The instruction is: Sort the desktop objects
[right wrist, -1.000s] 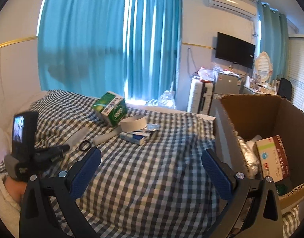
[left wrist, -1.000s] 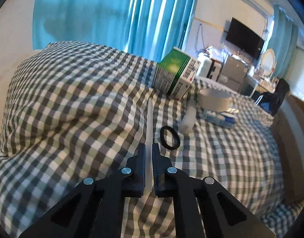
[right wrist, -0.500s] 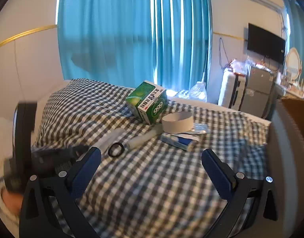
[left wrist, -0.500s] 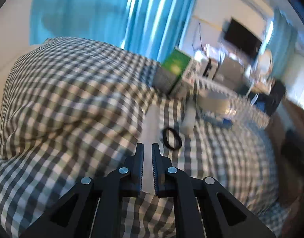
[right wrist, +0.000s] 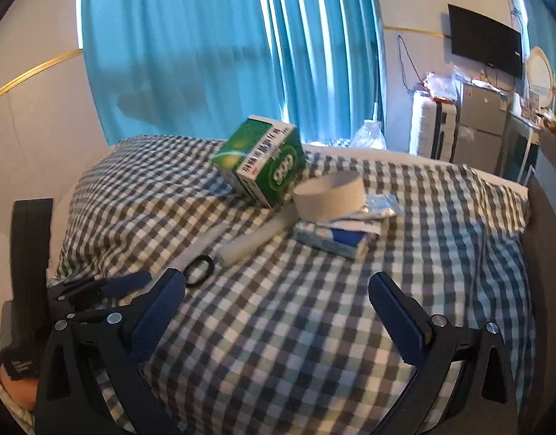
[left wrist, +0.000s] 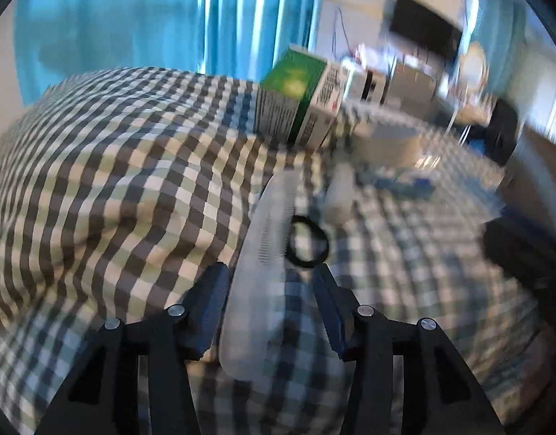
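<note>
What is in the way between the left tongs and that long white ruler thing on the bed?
Nothing visible. The left tongs have just been opening, and the white ruler already lies between the open jaws, which do not press on it. The black ring sits just beside the ruler, past the jaw tips, so it might get nudged.

- One green carton [right wrist: 260, 159]
- One white tape roll [right wrist: 328, 195]
- One black ring [right wrist: 199, 271]
- One white comb [left wrist: 263, 253]
- One white tube [right wrist: 256, 237]
- One blue-and-white packet [right wrist: 332, 237]
</note>
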`<state>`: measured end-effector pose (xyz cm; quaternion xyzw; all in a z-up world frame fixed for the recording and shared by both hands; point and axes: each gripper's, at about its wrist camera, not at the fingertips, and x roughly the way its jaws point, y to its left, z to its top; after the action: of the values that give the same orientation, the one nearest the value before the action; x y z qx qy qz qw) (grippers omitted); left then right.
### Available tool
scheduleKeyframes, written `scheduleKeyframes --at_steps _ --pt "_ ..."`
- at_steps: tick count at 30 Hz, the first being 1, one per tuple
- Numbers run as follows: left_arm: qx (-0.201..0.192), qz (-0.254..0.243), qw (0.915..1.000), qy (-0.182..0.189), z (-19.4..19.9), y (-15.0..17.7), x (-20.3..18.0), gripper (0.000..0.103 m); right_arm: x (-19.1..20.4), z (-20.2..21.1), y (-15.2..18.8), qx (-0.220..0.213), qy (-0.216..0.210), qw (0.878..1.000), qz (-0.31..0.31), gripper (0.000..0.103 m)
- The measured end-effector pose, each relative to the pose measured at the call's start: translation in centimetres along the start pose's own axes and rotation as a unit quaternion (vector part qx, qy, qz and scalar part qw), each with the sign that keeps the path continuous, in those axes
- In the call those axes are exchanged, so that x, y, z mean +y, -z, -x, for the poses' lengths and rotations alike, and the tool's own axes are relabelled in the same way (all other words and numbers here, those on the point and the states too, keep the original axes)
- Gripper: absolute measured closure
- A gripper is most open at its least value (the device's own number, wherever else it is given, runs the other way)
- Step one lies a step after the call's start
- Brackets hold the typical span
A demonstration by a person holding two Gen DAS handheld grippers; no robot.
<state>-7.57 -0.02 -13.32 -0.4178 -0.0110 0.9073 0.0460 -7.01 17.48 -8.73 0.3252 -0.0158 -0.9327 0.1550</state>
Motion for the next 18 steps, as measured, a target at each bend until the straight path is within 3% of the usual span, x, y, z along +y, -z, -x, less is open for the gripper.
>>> scheduleKeyframes --at_steps 1,2,3,7,8,9,13,18 --pt "0.006 -0.001 1.0000 -0.002 -0.4 0.1 0.1 0.053 -0.2 0.0 0.0 0.004 0.002 1.000 0.000 0.001" --pt "0.007 0.001 1.0000 -0.001 -0.5 0.1 0.2 0.059 -0.4 0.2 0.1 0.007 0.004 1.000 0.001 0.001" --pt "0.009 0.002 1.0000 -0.002 -0.4 0.1 0.3 0.078 -0.5 0.5 0.2 0.009 0.009 1.000 0.003 0.001" --pt "0.008 0.057 0.9978 0.033 0.5 0.0 2.2 0.081 -0.4 0.9 0.5 0.019 0.010 1.000 0.011 0.001" --pt "-0.002 0.069 0.9970 0.034 0.8 0.0 2.7 0.093 -0.2 0.8 0.5 0.024 0.010 1.000 0.015 0.001" --pt "-0.012 0.081 0.9962 0.029 1.4 -0.1 3.2 0.097 0.1 0.6 0.5 0.025 0.010 0.999 0.021 0.001" --pt "-0.044 0.116 0.9920 0.024 3.2 -0.8 5.0 0.097 1.6 -0.3 0.3 0.023 -0.010 0.999 0.033 0.001" --pt "-0.012 0.157 0.9860 0.055 1.2 -0.5 6.6 0.096 4.2 -3.5 -0.3 0.019 -0.033 0.997 0.060 0.001"
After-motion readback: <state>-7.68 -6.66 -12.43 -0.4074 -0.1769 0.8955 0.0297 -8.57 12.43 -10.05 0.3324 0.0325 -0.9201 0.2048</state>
